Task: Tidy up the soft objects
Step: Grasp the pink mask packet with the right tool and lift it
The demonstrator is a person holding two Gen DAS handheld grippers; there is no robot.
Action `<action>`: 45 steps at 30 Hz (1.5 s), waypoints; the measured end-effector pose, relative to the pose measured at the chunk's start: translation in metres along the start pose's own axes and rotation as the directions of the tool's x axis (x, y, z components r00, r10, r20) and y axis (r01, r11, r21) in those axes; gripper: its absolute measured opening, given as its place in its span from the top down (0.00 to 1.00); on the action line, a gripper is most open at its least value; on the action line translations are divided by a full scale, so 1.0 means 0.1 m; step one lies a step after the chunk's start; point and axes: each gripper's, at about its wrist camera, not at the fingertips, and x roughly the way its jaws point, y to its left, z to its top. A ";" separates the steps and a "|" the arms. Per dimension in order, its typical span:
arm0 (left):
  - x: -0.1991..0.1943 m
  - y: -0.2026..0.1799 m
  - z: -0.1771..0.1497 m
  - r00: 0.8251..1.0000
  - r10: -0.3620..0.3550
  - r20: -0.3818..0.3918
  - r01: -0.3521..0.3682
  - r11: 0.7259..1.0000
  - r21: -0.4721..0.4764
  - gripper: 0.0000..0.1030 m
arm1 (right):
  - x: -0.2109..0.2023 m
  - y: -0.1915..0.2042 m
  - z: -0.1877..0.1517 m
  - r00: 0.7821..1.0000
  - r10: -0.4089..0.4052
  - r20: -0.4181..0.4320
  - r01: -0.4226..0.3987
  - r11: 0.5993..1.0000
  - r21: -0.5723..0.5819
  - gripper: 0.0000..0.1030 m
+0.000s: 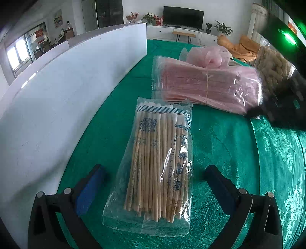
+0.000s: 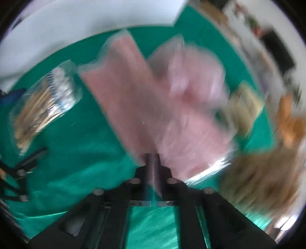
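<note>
on a green tablecloth (image 1: pixel 220 138), swab packet (image 1: pixel 156 162) between the released left hand-held gripper (image 1: pixel 153 182), right hand-held gripper (image 2: pixel 153 162) clenched, white board (image 1: pixel 67 95) behind

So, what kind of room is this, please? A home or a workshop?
Most likely a home living room. Beyond the table with the green cloth stand a flat television on a low white cabinet, potted plants and an orange chair.

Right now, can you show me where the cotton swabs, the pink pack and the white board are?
cotton swabs (image 1: pixel 153 172): left wrist view, middle of the bag, on the wooden sticks.
pink pack (image 1: pixel 208 86): left wrist view, middle of the clear wrapper.
white board (image 1: pixel 67 95): left wrist view, its flat face.
</note>
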 end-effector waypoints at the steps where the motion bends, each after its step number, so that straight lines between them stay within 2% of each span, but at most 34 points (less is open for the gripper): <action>1: 0.00 0.00 0.00 1.000 0.000 0.000 0.000 1.000 0.000 0.00 | -0.03 -0.01 -0.15 1.000 0.014 0.014 -0.015 0.999 0.036 0.93; 3: 0.00 0.00 0.01 1.000 0.000 -0.001 0.000 1.000 0.000 0.00 | -0.06 -0.09 -0.34 0.996 0.086 0.011 -0.086 0.988 0.130 0.93; 4: 0.00 0.00 0.01 1.000 0.000 -0.001 0.000 1.000 0.000 0.00 | -0.11 -0.15 -0.44 0.988 0.147 0.037 -0.151 0.971 0.183 0.93; 5: 0.00 0.00 0.01 1.000 0.000 0.000 0.000 1.000 0.000 0.00 | -0.18 -0.18 -0.48 0.983 0.166 0.072 -0.177 0.965 0.193 0.91; 6: 0.00 0.00 0.01 1.000 0.000 0.000 0.000 1.000 0.000 0.00 | -0.26 -0.20 -0.48 0.982 0.160 0.101 -0.176 0.968 0.180 0.66; 8: 0.00 0.00 0.01 1.000 0.000 0.000 0.000 1.000 0.001 0.00 | -0.45 -0.19 -0.39 0.985 0.058 0.165 -0.073 0.993 0.088 0.19; 11: 0.00 0.00 0.01 1.000 0.000 0.000 0.000 1.000 0.001 0.00 | -0.59 -0.16 -0.13 0.966 -0.115 0.232 0.128 0.991 -0.045 0.20; 13: 0.00 0.00 0.01 1.000 0.001 0.000 -0.001 1.000 0.001 0.00 | -0.54 -0.15 0.04 0.963 -0.152 0.222 0.178 0.979 -0.101 0.20; 16: 0.00 0.00 0.01 1.000 0.000 0.000 0.000 1.000 0.001 0.00 | -0.25 -0.14 0.26 0.973 -0.177 0.151 0.207 0.955 -0.215 0.20; 18: 0.00 -0.01 0.01 1.000 0.000 0.000 0.000 1.000 0.001 0.00 | -0.04 -0.11 0.38 0.982 -0.169 0.082 0.184 0.954 -0.236 0.21; 20: 0.01 -0.01 0.01 1.000 0.000 0.000 0.000 1.000 0.000 0.00 | 0.14 -0.20 0.40 0.993 -0.118 -0.013 0.112 0.970 -0.218 0.22; 22: 0.01 -0.01 0.01 1.000 0.000 0.000 0.000 1.000 0.000 0.00 | 0.13 -0.30 0.36 0.998 -0.061 -0.024 0.057 0.988 -0.145 0.28; 24: 0.01 -0.01 0.01 1.000 0.002 0.000 -0.002 1.000 0.000 0.00 | 0.06 -0.42 0.23 0.998 0.048 -0.035 -0.050 0.998 -0.035 0.72; 26: 0.01 -0.01 0.01 1.000 0.001 0.000 -0.001 1.000 0.001 0.00 | -0.02 -0.42 -0.01 0.994 0.111 -0.016 -0.111 0.994 0.016 0.77; 28: 0.01 -0.01 0.01 1.000 0.000 0.000 0.000 1.000 0.001 0.00 | -0.06 -0.46 -0.33 0.982 0.190 -0.002 -0.189 0.974 0.122 0.78; 29: 0.01 -0.01 0.01 1.000 0.000 0.000 0.000 1.000 0.001 0.00 | -0.07 -0.51 -0.47 0.973 0.233 0.010 -0.230 0.955 0.187 0.79; 30: 0.00 -0.01 0.01 1.000 0.000 0.000 0.000 1.000 0.001 0.00 | -0.09 -0.58 -0.73 0.946 0.320 0.050 -0.319 0.898 0.301 0.78; 31: 0.00 -0.01 0.01 1.000 0.000 0.000 0.000 1.000 0.001 0.00 | -0.09 -0.62 -0.90 0.926 0.368 0.081 -0.371 0.853 0.366 0.78; 33: 0.01 -0.01 0.02 1.000 0.000 0.000 0.000 1.000 0.001 0.00 | -0.09 -0.66 -1.40 0.874 0.459 0.159 -0.471 0.717 0.514 0.78; 34: 0.01 -0.01 0.02 1.000 0.000 0.000 0.000 1.000 0.001 0.00 | -0.09 -0.66 -1.65 0.861 0.471 0.192 -0.489 0.661 0.569 0.77; 35: 0.01 -0.01 0.02 1.000 0.000 0.000 0.000 1.000 0.001 0.00 | -0.10 -0.64 -1.85 0.866 0.452 0.212 -0.481 0.640 0.599 0.71; 36: 0.01 -0.01 0.03 1.000 0.000 0.000 0.000 1.000 0.001 0.00 | -0.12 -0.58 -2.06 0.883 0.412 0.225 -0.458 0.651 0.606 0.62; 37: 0.01 -0.01 0.03 1.000 0.000 0.000 0.000 1.000 0.001 0.00 | -0.15 -0.51 -2.22 0.904 0.355 0.238 -0.425 0.683 0.595 0.53; 38: 0.01 -0.01 0.02 1.000 0.000 0.000 0.000 1.000 0.001 0.00 | -0.18 -0.46 -2.33 0.909 0.323 0.265 -0.418 0.701 0.578 0.37; 39: 0.01 -0.01 0.02 1.000 0.000 0.000 0.000 1.000 0.001 0.00 | -0.23 -0.39 -2.44 0.915 0.270 0.299 -0.397 0.730 0.556 0.30; 40: 0.01 -0.01 0.02 1.000 0.000 0.000 0.000 1.000 0.001 0.00 | -0.27 -0.36 -2.49 0.927 0.224 0.301 -0.360 0.755 0.548 0.29; 41: 0.01 -0.01 0.02 1.000 0.000 0.000 0.000 1.000 0.001 0.00 | -0.30 -0.32 -2.56 0.942 0.141 0.305 -0.292 0.791 0.537 0.29; 42: 0.01 -0.01 0.02 1.000 0.000 0.000 0.000 1.000 0.001 0.00 | -0.33 -0.28 -2.61 0.944 0.065 0.323 -0.236 0.819 0.524 0.29; 44: 0.01 -0.01 0.02 1.000 -0.001 0.000 0.001 1.000 0.001 0.00 | -0.36 -0.20 -2.62 0.926 -0.016 0.378 -0.197 0.833 0.517 0.29; 45: 0.01 -0.01 0.02 1.000 -0.001 0.000 0.001 1.000 0.001 0.00 | -0.35 -0.15 -2.68 0.916 -0.024 0.400 -0.202 0.834 0.513 0.29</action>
